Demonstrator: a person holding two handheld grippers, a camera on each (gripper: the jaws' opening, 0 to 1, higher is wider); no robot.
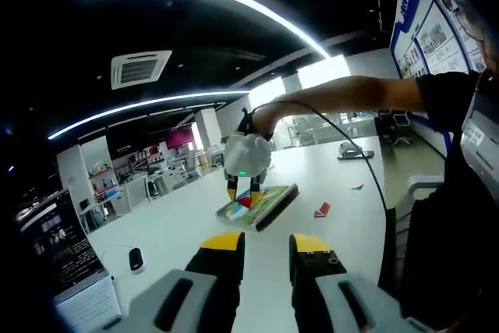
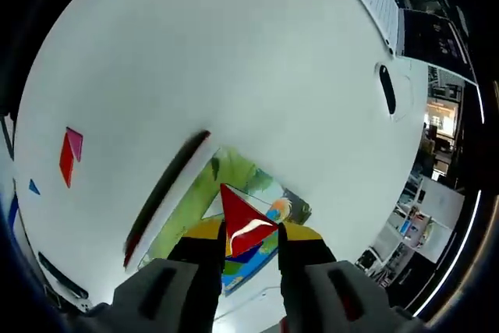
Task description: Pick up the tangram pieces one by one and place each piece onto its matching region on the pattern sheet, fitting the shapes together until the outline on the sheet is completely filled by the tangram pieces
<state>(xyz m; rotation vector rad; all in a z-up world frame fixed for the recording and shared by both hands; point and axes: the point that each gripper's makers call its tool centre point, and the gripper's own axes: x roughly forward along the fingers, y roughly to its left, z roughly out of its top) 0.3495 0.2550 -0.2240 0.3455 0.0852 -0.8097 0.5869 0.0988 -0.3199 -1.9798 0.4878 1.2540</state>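
In the right gripper view, my right gripper point(image 2: 249, 233) is shut on a red triangle piece point(image 2: 245, 217) with a white streak on it. It hangs just above the colourful green pattern sheet point(image 2: 234, 173), which lies on a thick dark-edged board. A red and pink piece point(image 2: 70, 154) and a small blue piece point(image 2: 33, 186) lie on the white table to the left. In the left gripper view, my left gripper point(image 1: 267, 246) stands open and holds nothing, well back from the sheet point(image 1: 269, 207). There the right gripper point(image 1: 243, 193) points down at the sheet, with the loose red piece point(image 1: 322, 209) to its right.
A black mouse point(image 2: 387, 89) lies on the white table point(image 2: 234, 52); it also sits left of my jaws as the mouse point(image 1: 136, 259). A person's arm point(image 1: 351, 95) reaches over the table. A small blue piece point(image 1: 356, 188) lies further right. Office desks stand behind.
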